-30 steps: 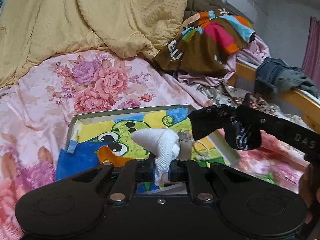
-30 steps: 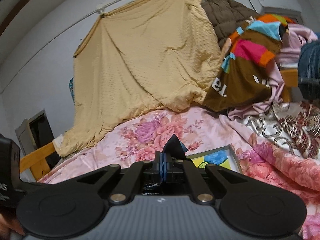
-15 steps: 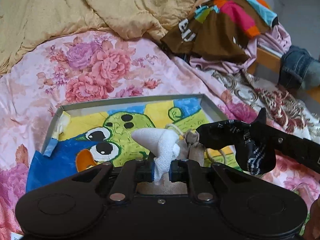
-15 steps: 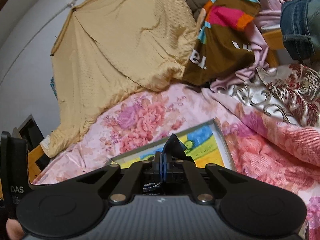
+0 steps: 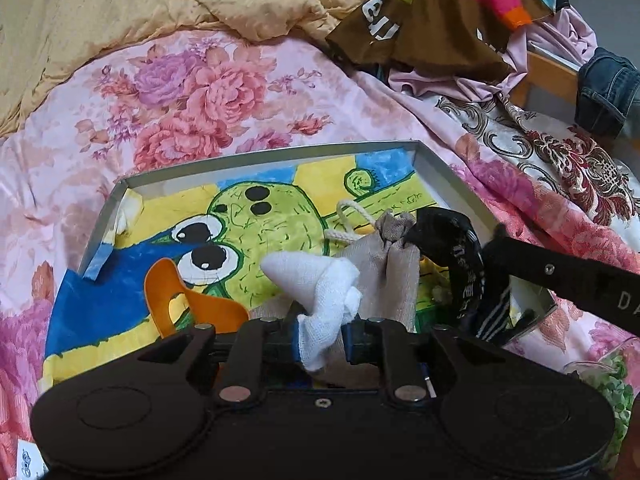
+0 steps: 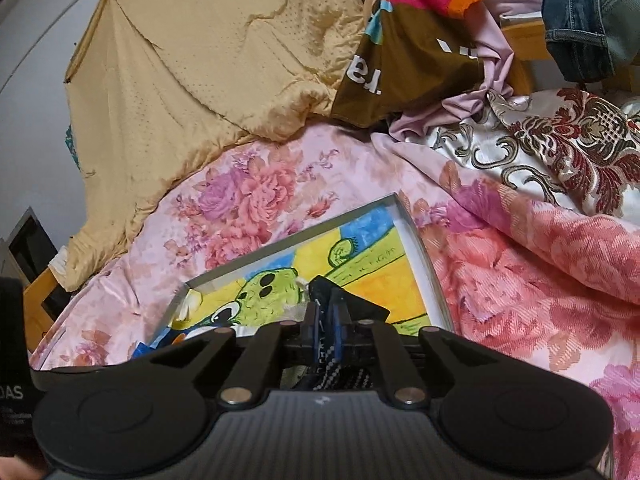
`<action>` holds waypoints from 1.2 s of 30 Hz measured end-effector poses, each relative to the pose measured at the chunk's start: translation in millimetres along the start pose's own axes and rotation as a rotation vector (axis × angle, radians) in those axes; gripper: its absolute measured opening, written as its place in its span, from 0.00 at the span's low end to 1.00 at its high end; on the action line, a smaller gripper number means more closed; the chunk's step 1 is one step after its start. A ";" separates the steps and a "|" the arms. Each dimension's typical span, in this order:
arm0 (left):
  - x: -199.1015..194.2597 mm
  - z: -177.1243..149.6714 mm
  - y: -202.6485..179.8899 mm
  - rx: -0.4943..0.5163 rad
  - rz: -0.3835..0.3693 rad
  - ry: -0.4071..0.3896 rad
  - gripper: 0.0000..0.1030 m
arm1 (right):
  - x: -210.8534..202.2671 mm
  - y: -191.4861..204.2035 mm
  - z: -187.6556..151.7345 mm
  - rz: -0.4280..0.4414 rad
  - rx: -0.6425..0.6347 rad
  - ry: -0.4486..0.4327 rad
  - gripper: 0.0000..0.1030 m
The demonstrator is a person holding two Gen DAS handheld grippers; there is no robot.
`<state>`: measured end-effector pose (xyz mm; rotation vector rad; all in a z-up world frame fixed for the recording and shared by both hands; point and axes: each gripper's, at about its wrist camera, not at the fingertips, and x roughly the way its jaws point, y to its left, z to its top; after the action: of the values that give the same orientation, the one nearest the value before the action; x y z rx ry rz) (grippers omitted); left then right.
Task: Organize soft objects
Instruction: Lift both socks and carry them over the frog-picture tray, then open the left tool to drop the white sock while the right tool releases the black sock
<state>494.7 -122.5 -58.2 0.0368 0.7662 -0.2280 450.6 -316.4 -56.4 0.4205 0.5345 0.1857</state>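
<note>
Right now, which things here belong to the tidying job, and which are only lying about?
Job: white cloth, black sock, beige drawstring pouch, painted tray.

Lying about: yellow quilt, brown patterned garment, jeans, orange plastic piece.

The white cloth point(image 5: 320, 280) looks like coarse, open-weave gauze, matt. The pouch point(image 5: 384, 264) is a plain beige woven fabric with a twisted cotton-like cord. The black sock point(image 5: 460, 248) is a fine knit. The tray point(image 5: 260, 154) has thin, dull grey metal-looking walls and a matt painted floor. The bedsheet point(image 5: 60, 152) has a satin sheen; the yellow quilt point(image 6: 200, 60) is dimpled and soft. Each claw's housing is matt black plastic.
</note>
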 end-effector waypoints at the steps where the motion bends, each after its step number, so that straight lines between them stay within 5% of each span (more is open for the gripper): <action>1: -0.3 -0.3 -0.2 -0.001 0.002 0.001 0.22 | -0.1 -0.6 0.1 -0.003 0.004 0.001 0.12; 17: -33.5 -6.3 10.9 -0.049 0.050 -0.082 0.68 | -16.4 4.1 8.1 -0.024 -0.022 -0.010 0.58; 25: -87.0 -3.2 27.6 -0.130 0.082 -0.194 0.82 | -57.7 29.7 13.5 0.008 -0.092 -0.089 0.84; 36: -185.2 -13.5 35.4 -0.146 0.100 -0.346 0.97 | -138.1 78.4 9.0 0.057 -0.232 -0.257 1.00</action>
<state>364.0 -51.0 58.2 -0.1005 0.4337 -0.0795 333.5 -287.4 47.3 0.2286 0.2440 0.2420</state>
